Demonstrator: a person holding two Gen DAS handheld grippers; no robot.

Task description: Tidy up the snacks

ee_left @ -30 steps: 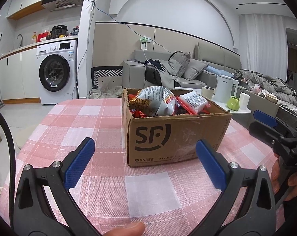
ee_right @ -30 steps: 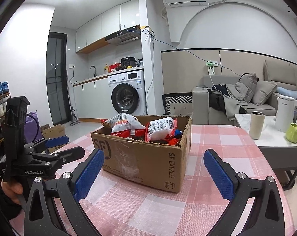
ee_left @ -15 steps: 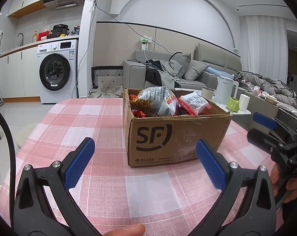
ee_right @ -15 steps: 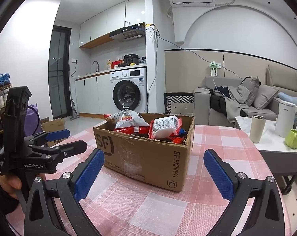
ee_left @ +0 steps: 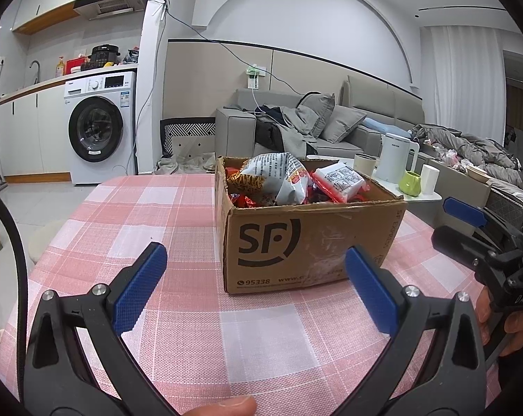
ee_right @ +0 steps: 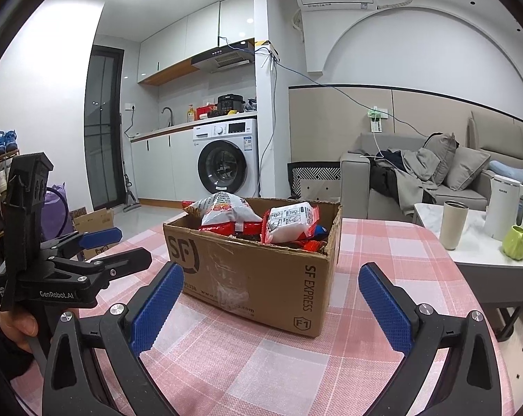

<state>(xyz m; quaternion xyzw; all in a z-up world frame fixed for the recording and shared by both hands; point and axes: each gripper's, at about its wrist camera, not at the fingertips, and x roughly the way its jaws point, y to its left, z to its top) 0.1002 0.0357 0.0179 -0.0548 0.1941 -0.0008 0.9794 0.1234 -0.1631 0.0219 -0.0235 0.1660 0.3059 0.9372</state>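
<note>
**Left wrist view: both tongs spread before a full snack box**

Left wrist view: left tongs (ee_left: pixel 254 277) spread wide, blue pads apart, holding nothing, hovering above the pink checked tabletop (ee_left: pixel 150 215). Straight ahead, standing on the tabletop, an open cardboard box (ee_left: pixel 306 242) marked SF, heaped with snack packets (ee_left: pixel 282 176): a large white-and-red bag on top, a smaller white packet (ee_left: pixel 339 180) to its right, red wrappers beneath. At the right edge, the right tongs (ee_left: pixel 469 222), also spread, gripped by a hand.

Right wrist view: right tongs (ee_right: pixel 271 298) open wide and empty, the same box (ee_right: pixel 261 270) between and beyond the pads, corner turned toward the lens. Left tongs (ee_right: pixel 102 246) at the left, parted, apart from the box. Beyond the tabletop to the right, a low white table with a tumbler (ee_right: pixel 453 220), a white kettle (ee_right: pixel 507 204) and a green mug (ee_right: pixel 516 242). Farther back, a washing machine (ee_right: pixel 226 159) and a grey sofa.
</note>
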